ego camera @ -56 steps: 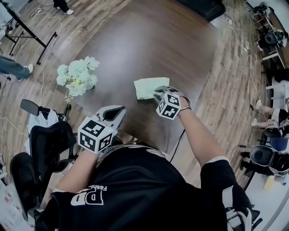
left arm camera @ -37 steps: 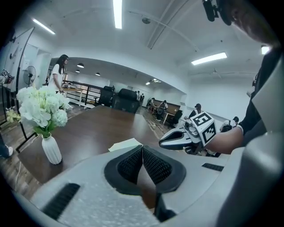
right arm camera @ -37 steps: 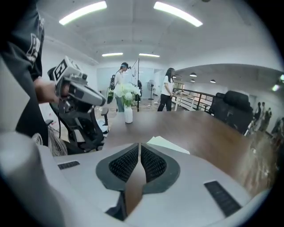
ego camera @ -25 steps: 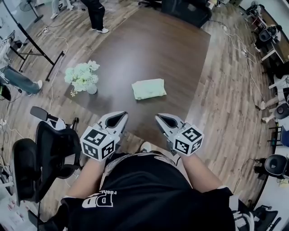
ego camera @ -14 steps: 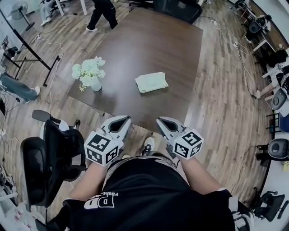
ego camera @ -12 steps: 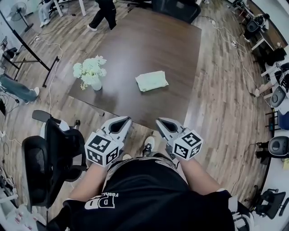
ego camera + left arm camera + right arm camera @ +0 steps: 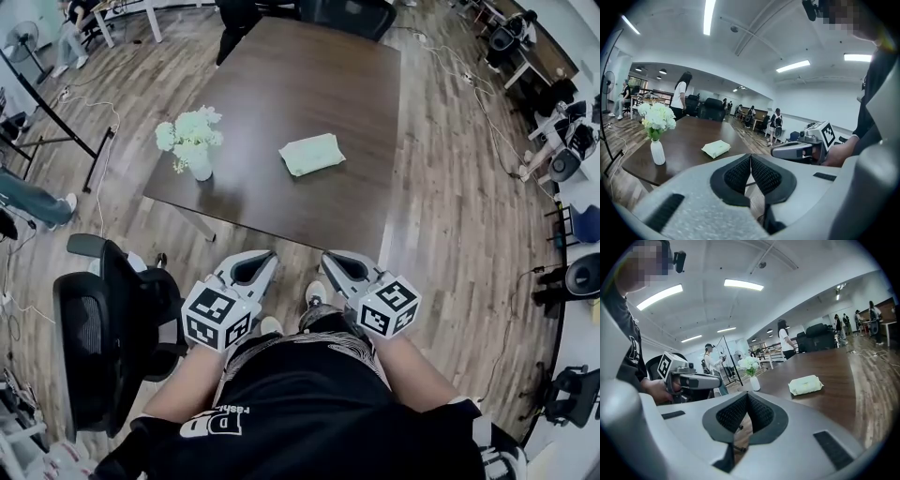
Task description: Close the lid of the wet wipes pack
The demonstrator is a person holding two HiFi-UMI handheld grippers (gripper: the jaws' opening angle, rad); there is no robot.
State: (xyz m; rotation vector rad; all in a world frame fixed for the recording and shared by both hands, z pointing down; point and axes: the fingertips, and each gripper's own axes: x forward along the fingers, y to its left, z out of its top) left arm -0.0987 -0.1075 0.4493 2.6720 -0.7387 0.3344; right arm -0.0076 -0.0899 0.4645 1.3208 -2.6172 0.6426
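Head view | left hand-held gripper (image 7: 265,257), right hand-held gripper (image 7: 331,256): at waist, jaws together, empty | wet wipes pack (image 7: 311,154) on table (image 7: 309,75)

The only lettering I can make out is white print on the black shirt (image 7: 309,403), upside down in the head view: two big block letters (image 7: 211,424), seemingly "DB", with a smaller word beside them starting "Fash". The left cube (image 7: 217,319) and right cube (image 7: 389,307) carry black-and-white square codes, not words. Print on the wipes pack (image 7: 312,154) is too small to read.
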